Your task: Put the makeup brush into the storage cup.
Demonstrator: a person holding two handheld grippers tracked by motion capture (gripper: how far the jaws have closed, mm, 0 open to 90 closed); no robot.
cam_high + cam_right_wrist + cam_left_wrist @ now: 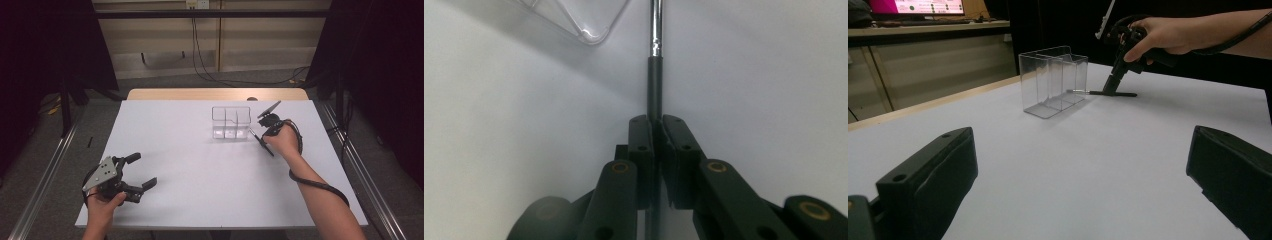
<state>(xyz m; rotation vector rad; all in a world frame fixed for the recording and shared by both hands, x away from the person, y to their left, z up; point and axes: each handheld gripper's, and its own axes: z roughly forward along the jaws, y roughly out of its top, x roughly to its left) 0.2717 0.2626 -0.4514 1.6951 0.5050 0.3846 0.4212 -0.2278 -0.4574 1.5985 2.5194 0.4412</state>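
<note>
**White worktop, thin brush, narrow margin**

White worktop carries a slim black-handled brush (654, 85) lying flat near its far right corner, beside a clear divided organizer (230, 121). The right gripper (657, 122) is clamped on the handle; so thin a stem could swivel or slip on lifting. The left gripper (145, 170) idles, jaws apart, at the near left edge. Dark curtains flank the room.

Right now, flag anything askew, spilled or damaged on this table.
Nothing stands out. The clear organizer stands upright and empty, and the right tool is shut on a black pen lying flat beside it.
</note>
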